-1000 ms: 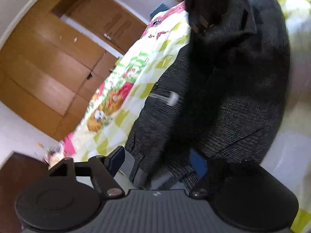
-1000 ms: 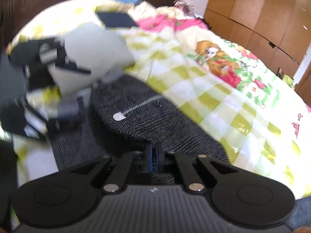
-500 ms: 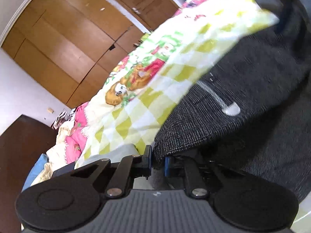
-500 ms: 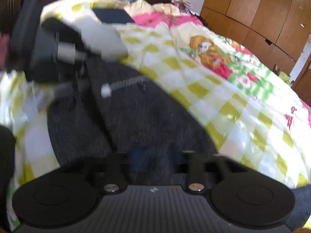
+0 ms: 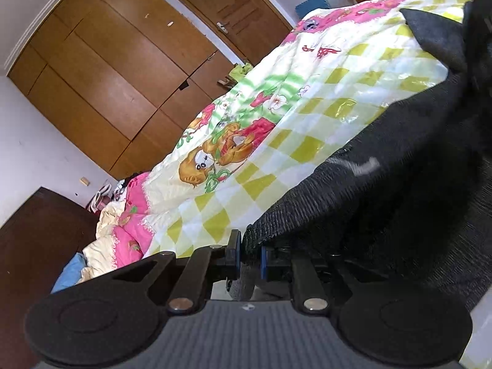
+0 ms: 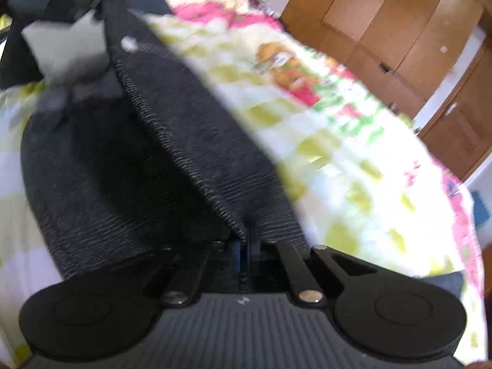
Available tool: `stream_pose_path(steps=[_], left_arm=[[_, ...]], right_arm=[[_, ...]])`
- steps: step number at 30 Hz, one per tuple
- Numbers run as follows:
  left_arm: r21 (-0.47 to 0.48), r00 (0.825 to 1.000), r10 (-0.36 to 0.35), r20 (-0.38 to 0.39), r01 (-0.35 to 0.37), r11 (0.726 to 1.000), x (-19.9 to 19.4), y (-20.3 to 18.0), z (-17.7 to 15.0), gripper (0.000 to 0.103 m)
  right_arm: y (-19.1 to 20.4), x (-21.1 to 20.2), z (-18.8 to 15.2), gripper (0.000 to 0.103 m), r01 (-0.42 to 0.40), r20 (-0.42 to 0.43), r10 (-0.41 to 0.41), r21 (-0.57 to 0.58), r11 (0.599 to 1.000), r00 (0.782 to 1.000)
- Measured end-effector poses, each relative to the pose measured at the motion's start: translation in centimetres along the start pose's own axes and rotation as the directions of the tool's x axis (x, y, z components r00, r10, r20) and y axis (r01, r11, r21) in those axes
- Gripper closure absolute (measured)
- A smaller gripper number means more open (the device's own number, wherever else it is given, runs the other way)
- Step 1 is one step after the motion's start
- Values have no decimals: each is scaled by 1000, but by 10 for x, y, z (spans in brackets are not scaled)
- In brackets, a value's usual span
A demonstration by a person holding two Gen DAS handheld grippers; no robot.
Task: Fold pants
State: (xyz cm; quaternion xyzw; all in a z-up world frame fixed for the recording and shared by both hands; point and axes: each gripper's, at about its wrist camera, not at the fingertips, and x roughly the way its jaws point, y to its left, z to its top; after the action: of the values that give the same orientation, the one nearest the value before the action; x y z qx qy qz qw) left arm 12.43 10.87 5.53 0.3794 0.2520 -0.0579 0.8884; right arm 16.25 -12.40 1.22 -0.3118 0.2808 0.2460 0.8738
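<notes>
Nearest each camera, both tongs were closed on the dark grey pants (image 5: 399,190): the left tongs (image 5: 249,256) pinched a ribbed edge between blue pads, and the right tongs (image 6: 246,246) clamped another edge of the same fabric. The pants stretched away from both grips, draped over the bed's checked cartoon quilt (image 5: 276,129), a white tag (image 5: 366,166) showing on the cloth. Beyond the pants, on the far side of the bed, stood the wooden wardrobe (image 5: 101,70). The right view was blurred.
</notes>
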Motion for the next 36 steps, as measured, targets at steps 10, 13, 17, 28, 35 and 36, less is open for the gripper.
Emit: stream_pose_path(steps=[10,13,17,28,35,36], left_arm=[[87,990,-112,-80,119,989,-41,-81,-53,74],[135,989,-97,-115,113,984,-37,-111,-71,74],[85,990,-86,-116,96,992,-33,-99,-68,70],[135,999,32,-40,-27,991,-38,-67,-59,67],[228,985,-30,-172,69,971,-23,-90,-87,67],[267,983,-8,-182,58,962,-23,-99,-95,67]], right_arm=[[39,-33,-57,101,-110,-120,104,-48,993,987],[55,-19,-76,100,-104,-163,98,-32,994,982],[52,-22,-64,97,-94,-139,92,-12,995,986],[43,-32,-52,92,-112,-103,118,65,992,988],[63,-15,-59,91,-118,-161,114,-12,993,980],[64,-15,-62,88,-109,-160,105,-16,994,982]])
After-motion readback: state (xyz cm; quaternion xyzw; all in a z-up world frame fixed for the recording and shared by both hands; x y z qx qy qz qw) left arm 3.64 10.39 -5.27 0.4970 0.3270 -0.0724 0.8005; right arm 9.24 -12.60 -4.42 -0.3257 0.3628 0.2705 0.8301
